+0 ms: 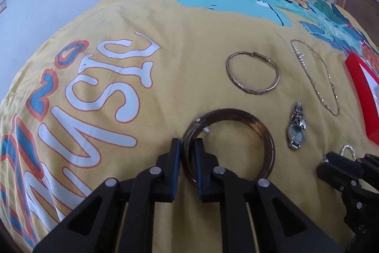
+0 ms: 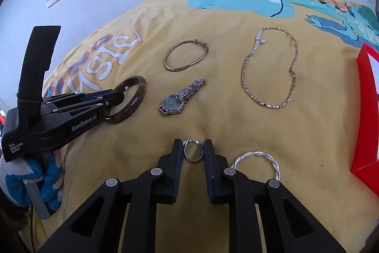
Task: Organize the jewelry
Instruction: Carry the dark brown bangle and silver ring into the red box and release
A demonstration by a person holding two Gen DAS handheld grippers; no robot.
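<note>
A dark brown bangle [image 1: 265, 134] lies on the yellow bedspread [image 1: 189, 51]. My left gripper [image 1: 187, 142] is shut on the bangle's left rim, one finger outside the ring and one inside. The right wrist view shows that grip from the side, the left gripper [image 2: 116, 98] pinching the brown bangle [image 2: 139, 91]. My right gripper [image 2: 193, 144] is shut on a small silver ring [image 2: 189, 160], which stands between its pads on the cover. In the left wrist view the right gripper's fingers [image 1: 336, 165] show at the lower right.
On the cover lie a thin gold bangle [image 2: 180, 68], a silver watch [image 2: 171, 104], a gold chain necklace [image 2: 246, 84] and a twisted silver bracelet [image 2: 258, 154]. A red box [image 2: 366, 110] sits at the right edge. A gloved hand [image 2: 14, 172] holds the left gripper.
</note>
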